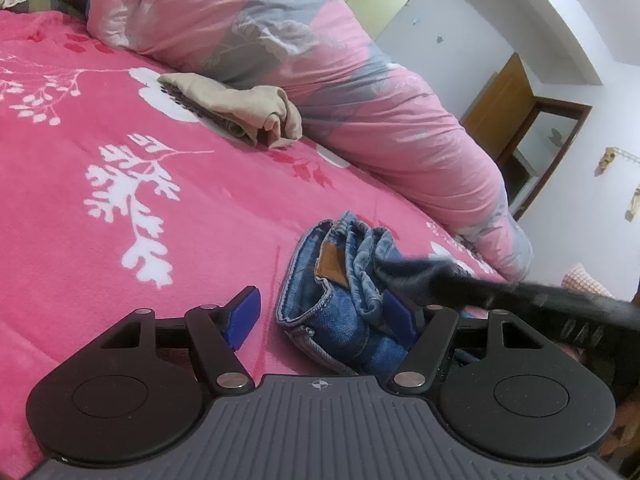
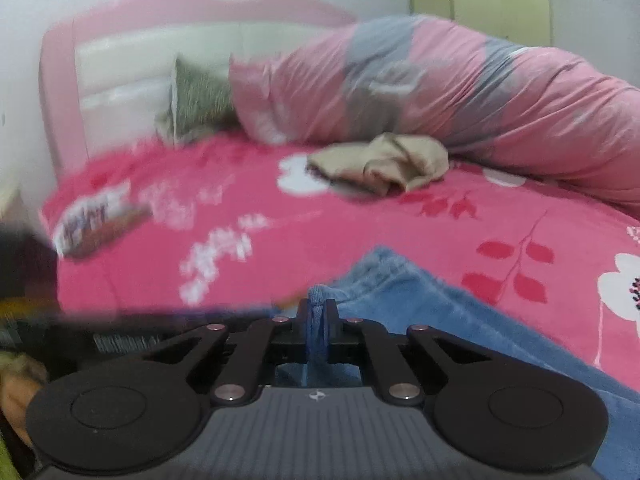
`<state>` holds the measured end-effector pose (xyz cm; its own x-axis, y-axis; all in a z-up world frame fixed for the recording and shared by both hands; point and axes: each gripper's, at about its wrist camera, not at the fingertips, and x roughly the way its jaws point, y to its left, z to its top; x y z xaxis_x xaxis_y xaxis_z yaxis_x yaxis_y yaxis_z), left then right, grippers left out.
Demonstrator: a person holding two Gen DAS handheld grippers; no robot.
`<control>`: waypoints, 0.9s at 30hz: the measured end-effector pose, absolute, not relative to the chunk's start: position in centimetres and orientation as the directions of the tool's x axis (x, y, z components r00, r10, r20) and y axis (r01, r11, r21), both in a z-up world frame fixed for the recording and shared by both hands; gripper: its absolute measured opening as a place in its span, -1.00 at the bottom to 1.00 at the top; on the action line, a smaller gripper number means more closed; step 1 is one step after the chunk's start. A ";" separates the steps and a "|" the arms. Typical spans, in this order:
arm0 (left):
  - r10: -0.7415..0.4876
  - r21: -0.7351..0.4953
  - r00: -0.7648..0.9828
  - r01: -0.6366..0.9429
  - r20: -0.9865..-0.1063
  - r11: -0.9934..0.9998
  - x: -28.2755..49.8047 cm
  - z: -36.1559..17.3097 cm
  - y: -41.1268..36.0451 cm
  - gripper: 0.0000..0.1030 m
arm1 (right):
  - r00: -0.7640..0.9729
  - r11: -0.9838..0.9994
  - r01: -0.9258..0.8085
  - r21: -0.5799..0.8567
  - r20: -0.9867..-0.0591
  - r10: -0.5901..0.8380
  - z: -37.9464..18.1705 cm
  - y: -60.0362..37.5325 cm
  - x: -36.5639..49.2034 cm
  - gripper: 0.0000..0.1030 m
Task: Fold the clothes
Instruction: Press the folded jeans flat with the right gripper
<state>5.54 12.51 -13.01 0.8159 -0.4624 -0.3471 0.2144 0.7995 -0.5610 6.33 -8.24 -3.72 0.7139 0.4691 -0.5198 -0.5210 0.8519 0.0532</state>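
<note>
Crumpled blue jeans [image 1: 340,292] with a brown leather patch lie on the pink floral bedspread [image 1: 120,220]. My left gripper [image 1: 322,316] stands open around their near edge. Its right blue pad [image 1: 400,316] is against the denim, and the left pad [image 1: 244,316] is clear of it. A dark blurred shape [image 1: 500,292] reaches in from the right over the jeans. In the right wrist view my right gripper [image 2: 319,312] is shut on a fold of the jeans [image 2: 420,308]. A folded beige garment [image 1: 240,112] [image 2: 384,164] lies further back.
A rolled pink and grey quilt [image 1: 320,60] [image 2: 480,92] runs along the bed's far side, with a green pillow [image 2: 200,100] by the pink headboard [image 2: 120,60]. A small patterned packet [image 2: 96,224] lies near the bed's left edge. A wooden door [image 1: 504,108] stands beyond.
</note>
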 end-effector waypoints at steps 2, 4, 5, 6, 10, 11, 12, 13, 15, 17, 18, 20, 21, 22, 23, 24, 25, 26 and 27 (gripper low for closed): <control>-0.462 -0.561 0.817 0.215 -0.345 0.799 5.5 -13.0 12.5 0.30 | 0.731 0.856 -0.513 0.066 -0.489 0.476 -2.6 -8.3 6.3 -0.90; -0.464 -0.564 0.817 0.216 -0.343 0.797 5.6 -13.1 12.6 0.29 | 0.728 0.847 -0.527 0.063 -0.481 0.489 -2.2 -8.0 6.4 -0.90; -0.466 -0.566 0.816 0.216 -0.342 0.795 5.6 -13.1 12.6 0.29 | 0.724 0.844 -0.534 0.053 -0.487 0.489 -2.3 -7.6 6.3 -0.90; -0.467 -0.568 0.816 0.216 -0.342 0.794 5.6 -13.1 12.6 0.28 | 0.720 0.840 -0.541 0.042 -0.494 0.488 -2.4 -7.1 6.3 -0.90; -0.469 -0.574 0.816 0.217 -0.339 0.790 5.6 -13.1 12.7 0.27 | 0.713 0.838 -0.545 -0.027 -0.540 0.446 -4.4 -5.7 6.2 -0.90; -0.472 -0.579 0.815 0.216 -0.336 0.786 5.6 -13.2 12.8 0.27 | 0.708 0.837 -0.547 -0.033 -0.551 0.441 -4.9 -5.5 6.1 -0.90; -0.474 -0.586 0.815 0.215 -0.333 0.781 5.6 -13.2 12.9 0.24 | 0.702 0.836 -0.548 -0.018 -0.554 0.448 -5.2 -5.6 6.0 -0.90; -0.477 -0.594 0.814 0.213 -0.330 0.776 5.6 -13.3 13.0 0.24 | 0.695 0.836 -0.549 -0.004 -0.558 0.454 -5.4 -5.6 5.9 -0.90; -0.482 -0.608 0.814 0.211 -0.325 0.765 5.6 -13.4 13.2 0.23 | 0.682 0.838 -0.544 0.044 -0.559 0.472 -5.9 -6.0 6.0 -0.89; -0.490 -0.624 0.812 0.210 -0.317 0.752 5.6 -13.5 13.4 0.19 | 0.669 0.839 -0.533 0.105 -0.555 0.495 -6.3 -6.6 6.3 -0.86; -0.498 -0.638 0.809 0.212 -0.310 0.741 5.6 -13.6 13.6 0.20 | 0.663 0.837 -0.528 0.142 -0.547 0.511 -6.3 -7.1 6.4 -0.84; -0.515 -0.666 0.804 0.213 -0.295 0.715 5.7 -13.7 14.1 0.20 | 0.659 0.832 -0.516 0.204 -0.527 0.537 -6.1 -8.1 6.2 -0.77; -0.516 -0.674 0.806 0.210 -0.291 0.708 5.7 -13.7 14.2 0.20 | 0.663 0.828 -0.520 0.207 -0.513 0.545 -5.9 -8.4 5.8 -0.66; -0.514 -0.680 0.808 0.204 -0.289 0.704 5.6 -13.8 14.3 0.19 | 0.672 0.825 -0.531 0.195 -0.496 0.550 -5.6 -8.6 5.2 -0.58; -0.512 -0.686 0.810 0.199 -0.287 0.700 5.6 -13.8 14.5 0.19 | 0.680 0.821 -0.542 0.179 -0.481 0.554 -5.4 -8.6 4.7 -0.31; -0.509 -0.692 0.812 0.194 -0.285 0.695 5.6 -13.8 14.6 0.18 | 0.686 0.819 -0.557 0.140 -0.478 0.548 -5.4 -8.3 4.3 -0.09; -0.506 -0.694 0.815 0.189 -0.284 0.694 5.5 -13.8 14.7 0.17 | 0.696 0.814 -0.577 0.070 -0.479 0.534 -5.4 -7.5 3.7 -0.07; -0.502 -0.695 0.817 0.184 -0.284 0.694 5.5 -13.8 14.7 0.17 | 0.708 0.807 -0.591 -0.002 -0.480 0.518 -5.5 -6.8 3.2 -0.07; -0.497 -0.696 0.819 0.180 -0.284 0.695 5.5 -13.8 14.7 0.15 | 0.724 0.802 -0.593 -0.073 -0.483 0.492 -5.8 -5.9 2.9 -0.07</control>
<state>5.45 14.74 -13.84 0.8195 -0.4975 -0.2845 0.1800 0.6947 -0.6965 2.95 -5.93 -5.77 0.7244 0.4921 -0.4828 -0.5931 0.8019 -0.0725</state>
